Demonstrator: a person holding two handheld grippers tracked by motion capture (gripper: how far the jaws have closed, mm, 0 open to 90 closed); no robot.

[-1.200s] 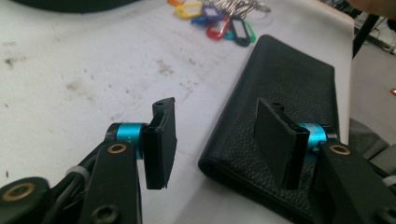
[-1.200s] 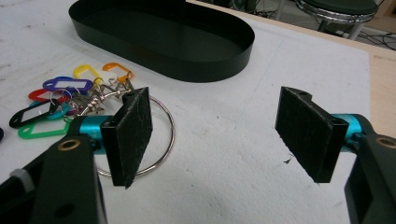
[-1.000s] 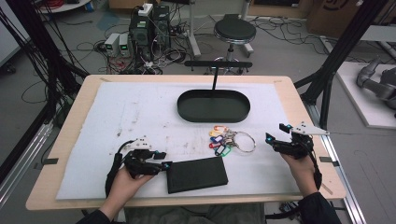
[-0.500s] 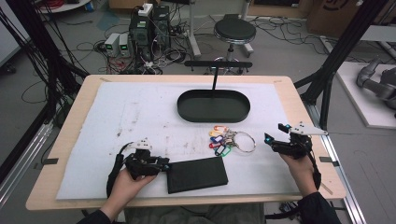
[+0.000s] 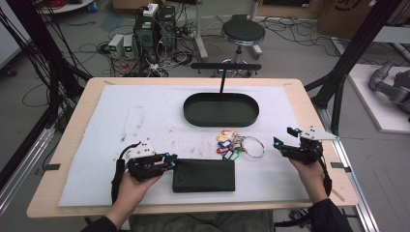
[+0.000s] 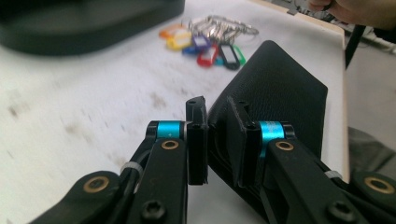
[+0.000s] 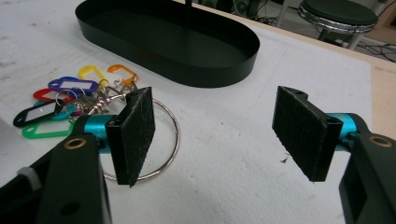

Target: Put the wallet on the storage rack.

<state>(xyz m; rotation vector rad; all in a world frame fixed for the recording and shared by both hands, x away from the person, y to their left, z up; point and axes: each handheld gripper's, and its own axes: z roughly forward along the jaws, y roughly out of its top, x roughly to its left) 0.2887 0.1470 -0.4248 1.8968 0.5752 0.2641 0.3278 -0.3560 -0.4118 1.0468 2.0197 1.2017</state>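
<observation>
**Room behind the work table**

Wooden table point(image 5: 309, 104) under a white mat point(image 5: 145, 116). Grey floor point(image 5: 290, 53) strewn with black cables point(image 5: 300, 29). Round stool point(image 5: 243, 33) beyond the far edge. Computer boxes point(image 5: 152, 29) at rear left. Black frame posts point(image 5: 360, 43) on both sides. Even indoor light.

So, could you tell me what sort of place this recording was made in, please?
Most likely a robotics or data-collection lab: a padded wooden table framed by black metal struts, computer boxes and tangled cables on the grey floor, and a stool behind it.
</observation>
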